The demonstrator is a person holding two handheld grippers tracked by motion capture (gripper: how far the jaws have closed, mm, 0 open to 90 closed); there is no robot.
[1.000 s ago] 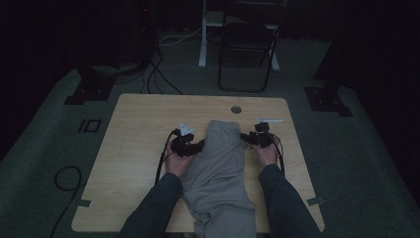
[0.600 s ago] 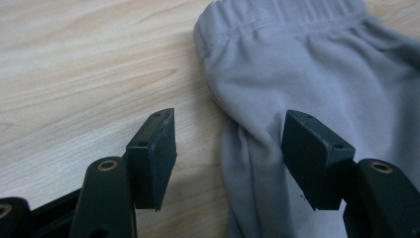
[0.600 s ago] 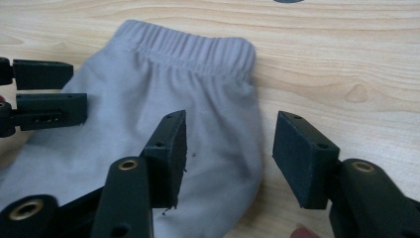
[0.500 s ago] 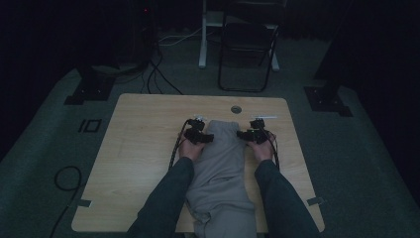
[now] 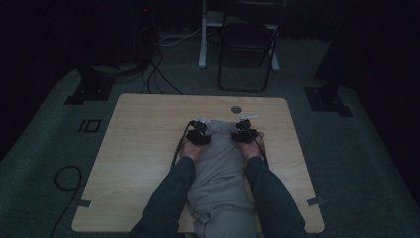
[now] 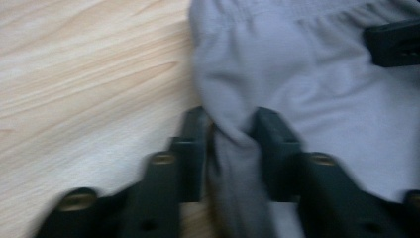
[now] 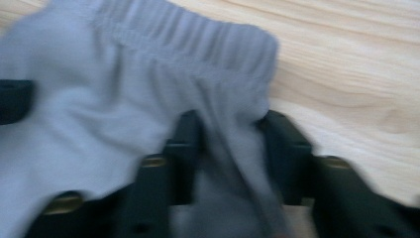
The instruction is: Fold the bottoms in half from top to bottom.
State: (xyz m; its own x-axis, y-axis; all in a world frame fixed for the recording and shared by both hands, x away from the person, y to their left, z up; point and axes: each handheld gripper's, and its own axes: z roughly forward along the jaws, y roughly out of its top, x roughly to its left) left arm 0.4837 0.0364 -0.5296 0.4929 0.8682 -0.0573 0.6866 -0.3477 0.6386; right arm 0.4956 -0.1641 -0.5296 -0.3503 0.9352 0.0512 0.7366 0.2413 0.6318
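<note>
A grey garment with an elastic waistband (image 5: 220, 168) lies lengthwise on the wooden table (image 5: 143, 144), its near end hanging over the front edge. My left gripper (image 5: 200, 130) sits at the waistband's left corner and my right gripper (image 5: 243, 130) at its right corner. In the left gripper view, the jaws have just been closing, and my left gripper (image 6: 230, 136) pinches a raised fold of the grey cloth (image 6: 307, 94). In the right gripper view, my right gripper (image 7: 233, 141) has likewise just been closing and squeezes a fold just below the gathered waistband (image 7: 198, 44).
A round cable hole (image 5: 236, 108) sits in the table just beyond the garment. A black chair (image 5: 247, 44) stands behind the table. Stand bases (image 5: 89, 89) (image 5: 327, 99) flank the far corners, and a cable (image 5: 67, 178) loops on the floor at the left.
Both hands moved inward and forward to the waistband's corners. Both pairs of jaws narrowed onto the cloth, which now bunches between them.
</note>
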